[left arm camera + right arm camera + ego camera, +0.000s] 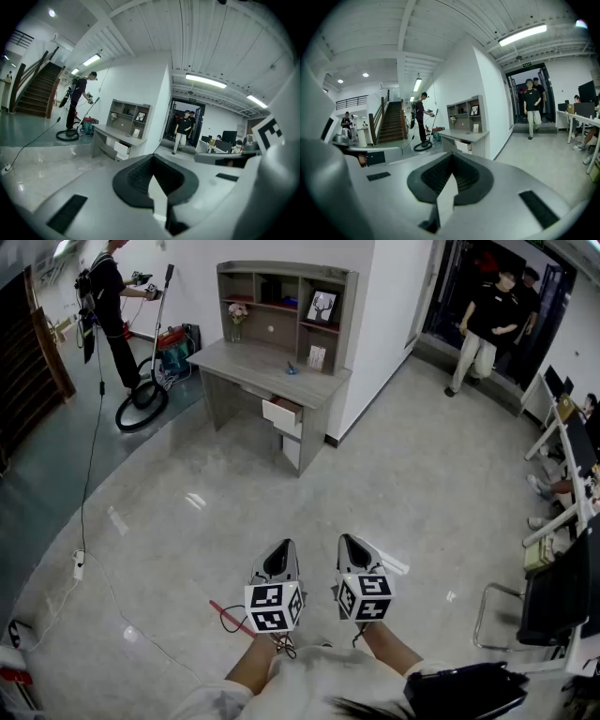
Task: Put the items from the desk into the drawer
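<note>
Both grippers were held low over the bare floor [394,474], well apart from the desk [267,367]. The left gripper [285,546] had its jaws closed together with nothing between them, as confirmed in the left gripper view [152,158]. The right gripper [348,542] was likewise closed and empty [451,158]. The desk stood against the white wall, with one drawer [283,412] pulled open at its front. A small blue item [292,369] lay on the desk top, and a pale upright item [316,357] stood near it beside the shelf unit [286,301]. One person [111,306] stood left of the desk; another [483,329] was at the doorway
</note>
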